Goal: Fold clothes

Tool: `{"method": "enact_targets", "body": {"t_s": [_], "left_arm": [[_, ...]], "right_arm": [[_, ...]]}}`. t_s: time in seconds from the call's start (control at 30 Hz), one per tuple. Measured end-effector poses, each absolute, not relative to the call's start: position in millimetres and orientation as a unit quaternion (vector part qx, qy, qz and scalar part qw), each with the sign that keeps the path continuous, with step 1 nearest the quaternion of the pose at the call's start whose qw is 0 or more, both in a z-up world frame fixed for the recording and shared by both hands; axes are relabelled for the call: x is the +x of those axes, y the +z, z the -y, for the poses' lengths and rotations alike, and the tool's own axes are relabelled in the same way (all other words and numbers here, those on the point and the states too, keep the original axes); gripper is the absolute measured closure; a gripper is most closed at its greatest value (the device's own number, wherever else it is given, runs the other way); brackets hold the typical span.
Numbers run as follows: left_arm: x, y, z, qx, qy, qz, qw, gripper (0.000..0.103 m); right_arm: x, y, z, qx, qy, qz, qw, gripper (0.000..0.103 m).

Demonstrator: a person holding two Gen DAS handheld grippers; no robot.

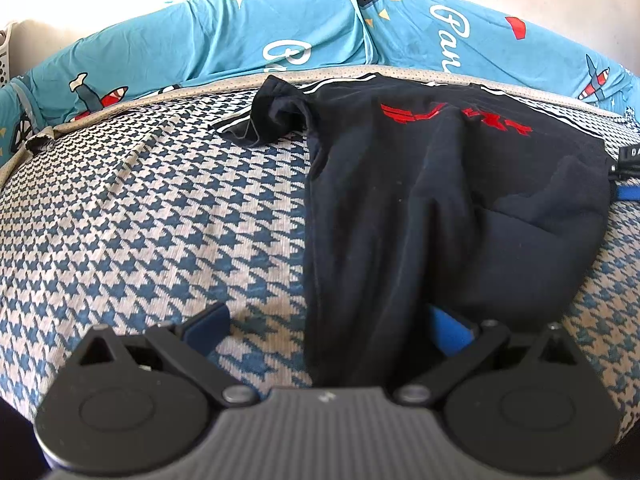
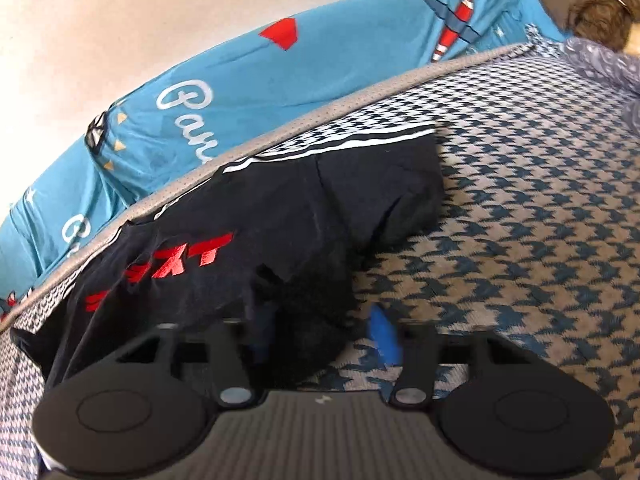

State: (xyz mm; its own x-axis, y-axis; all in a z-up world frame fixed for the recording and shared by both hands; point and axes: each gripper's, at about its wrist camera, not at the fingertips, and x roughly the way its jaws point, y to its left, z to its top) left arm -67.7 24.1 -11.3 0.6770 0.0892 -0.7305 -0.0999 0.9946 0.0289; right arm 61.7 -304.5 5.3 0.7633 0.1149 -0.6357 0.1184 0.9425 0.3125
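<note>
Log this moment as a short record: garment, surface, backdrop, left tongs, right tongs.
garment: black shirt with red print and white stripes, partly folded, one sleeve bunched
surface: blue and white houndstooth cover
backdrop: turquoise printed fabric along the far edge
left tongs: wide open, shirt hem lying between the fingers, pads not pressing it
right tongs: fingers on either side of a fold of the shirt; grip unclear in the blur
</note>
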Motion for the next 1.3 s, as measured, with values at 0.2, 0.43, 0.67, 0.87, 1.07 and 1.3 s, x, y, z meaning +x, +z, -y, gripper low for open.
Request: {"method": "enact_targets", "body": {"t_s": [0.2, 0.43, 0.67, 0.87, 1.07, 1.3], "left_arm": [[-65.9, -11.0, -24.9, -0.009, 0.050, -0.399, 0.915, 0.000], [-67.7, -7.8, -25.2, -0.012, 0.049, -0.402, 0.914, 0.000], [-77.4, 0.6, -21.0, -0.001, 0.043, -0.388, 0.921, 0.000], [-81.5, 3.1, -25.6, -0.010, 0.048, -0.387, 0.921, 0.000], [-80.0, 1.3, -22.8, -0.009, 0.046, -0.391, 0.919, 0.000], [-77.7, -2.7, -19.1, -0.003, 0.038, -0.397, 0.917, 0.000]], "right_arm": [[48.3, 23.1, 300.7, 0.165, -0.013, -0.318, 0.933, 0.091], [-21.5, 67.2, 316.2, 0.190, -0.057, -0.218, 0.956, 0.100], [-45.7, 63.9, 325.5, 0.199, -0.070, -0.236, 0.949, 0.098], [-29.2, 45.4, 318.6, 0.210, -0.043, -0.287, 0.934, 0.096], [-19.6, 28.2, 317.5, 0.208, -0.048, -0.306, 0.928, 0.071], [-1.3, 13.0, 315.6, 0.220, -0.053, -0.315, 0.922, 0.064]]}}
